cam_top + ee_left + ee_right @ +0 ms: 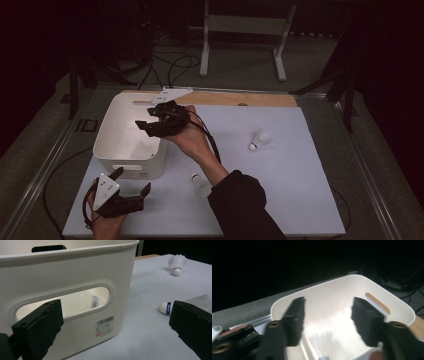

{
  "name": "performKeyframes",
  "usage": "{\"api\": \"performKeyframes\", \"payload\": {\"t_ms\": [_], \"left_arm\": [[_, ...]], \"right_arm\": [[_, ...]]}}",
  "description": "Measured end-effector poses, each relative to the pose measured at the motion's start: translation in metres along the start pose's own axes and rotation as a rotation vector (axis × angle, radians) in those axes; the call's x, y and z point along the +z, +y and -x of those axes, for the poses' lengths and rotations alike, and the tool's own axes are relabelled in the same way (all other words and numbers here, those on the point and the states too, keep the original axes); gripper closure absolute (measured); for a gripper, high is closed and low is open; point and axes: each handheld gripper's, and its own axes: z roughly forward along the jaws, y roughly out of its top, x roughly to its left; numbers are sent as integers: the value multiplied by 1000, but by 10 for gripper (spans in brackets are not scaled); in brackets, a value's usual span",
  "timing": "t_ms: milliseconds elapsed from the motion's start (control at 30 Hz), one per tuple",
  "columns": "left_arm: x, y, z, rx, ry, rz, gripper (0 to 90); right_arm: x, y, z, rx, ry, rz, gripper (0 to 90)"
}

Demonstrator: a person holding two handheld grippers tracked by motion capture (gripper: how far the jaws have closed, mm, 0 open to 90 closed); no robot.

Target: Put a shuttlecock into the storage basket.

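R gripper fingers parted, empty, above bin w/ shuttlecock inside; L gripper fingers wide, empty, near bin's front wall.

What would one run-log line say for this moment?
right gripper: open over bin | shuttlecock: dropping into bin | left gripper: open, idle | two shuttlecocks: on table

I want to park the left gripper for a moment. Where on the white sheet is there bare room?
Free: the sheet's far right, beyond the upright shuttlecock, and the near right corner. Crowded: the left, with the white bin, left gripper, lying shuttlecock and right forearm.
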Motion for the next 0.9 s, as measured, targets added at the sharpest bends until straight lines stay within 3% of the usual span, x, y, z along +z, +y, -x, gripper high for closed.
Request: {"api": "performKeyframes", "payload": {"t_ms": [133, 300, 500, 900], "left_arm": [[0, 0, 0, 1, 1, -1, 0], [1, 0, 0, 4, 1, -3, 0], [1, 0, 0, 7, 1, -4, 0], [0, 0, 0, 4, 0, -1, 0]], "right_arm": [[-9, -1, 6, 11, -41, 0, 285], [-18, -4, 11, 5, -86, -3, 203], [-28, -11, 18, 5, -128, -18, 143], [-50, -20, 31, 17, -165, -16, 102]]}}
